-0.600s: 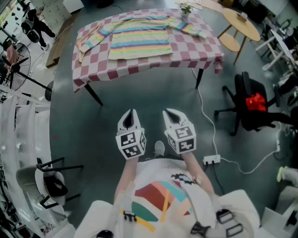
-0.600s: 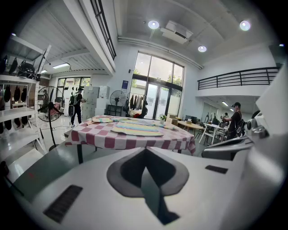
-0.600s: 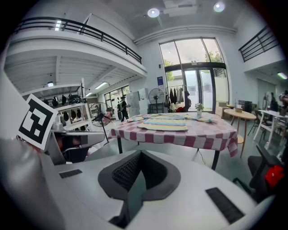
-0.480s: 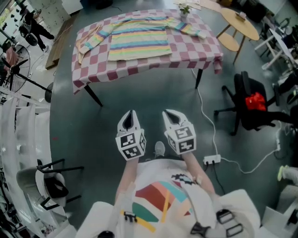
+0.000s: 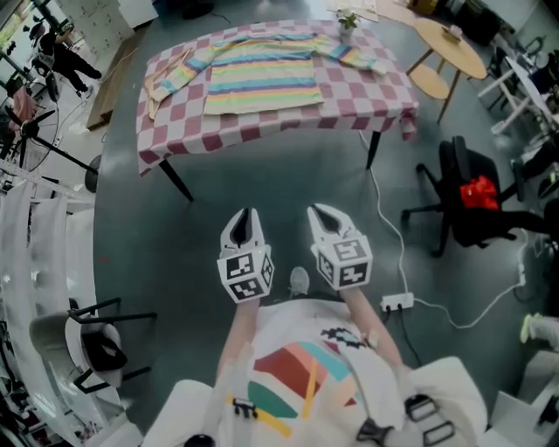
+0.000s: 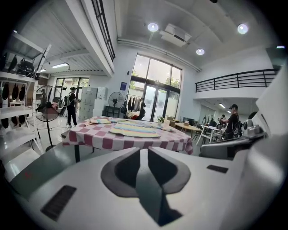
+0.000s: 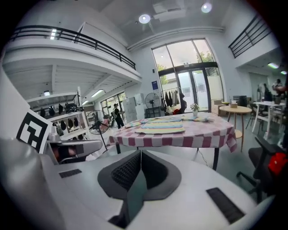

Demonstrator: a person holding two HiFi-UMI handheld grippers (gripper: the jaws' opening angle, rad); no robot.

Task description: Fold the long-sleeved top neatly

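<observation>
Striped top (image 5: 262, 74) on table (image 5: 262, 129) — well beyond left claw (image 5: 247, 212), right claw (image 5: 317, 210) | both pressed together

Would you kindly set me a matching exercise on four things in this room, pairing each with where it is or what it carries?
Things:
1. striped long-sleeved top
2. potted plant
3. black office chair
4. power strip

Descriptions:
A. lies on the floor, on a white cable
B. holds a red item
C. spread flat on the checked tablecloth
D. stands at the far right corner of that tablecloth

Pairs: 1-C, 2-D, 3-B, 4-A.
</observation>
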